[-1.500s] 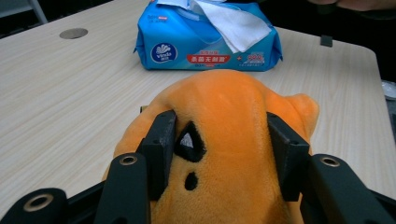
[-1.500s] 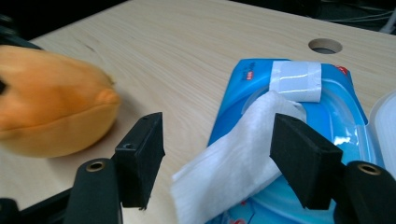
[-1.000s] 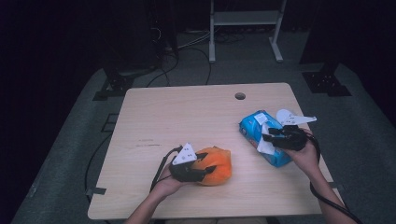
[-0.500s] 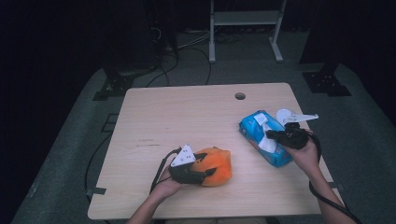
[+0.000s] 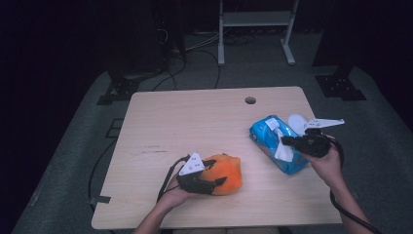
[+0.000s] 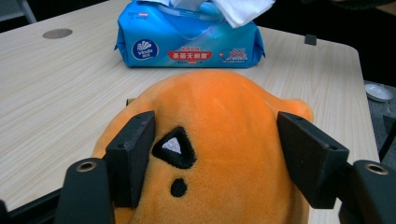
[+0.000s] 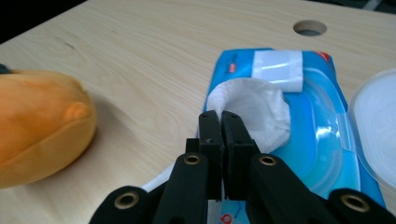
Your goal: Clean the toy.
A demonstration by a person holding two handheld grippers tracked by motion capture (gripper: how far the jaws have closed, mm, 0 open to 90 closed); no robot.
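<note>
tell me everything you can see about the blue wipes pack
The blue wipes pack is a soft, glossy plastic pouch lying flat near the table's right edge. Its lid is flipped open and a white wipe bulges out of the opening. The right tool is shut on that wipe. The pack's side carries a red label band.

A dim lab or studio; bare wooden table, floor cables, metal stand.
</note>
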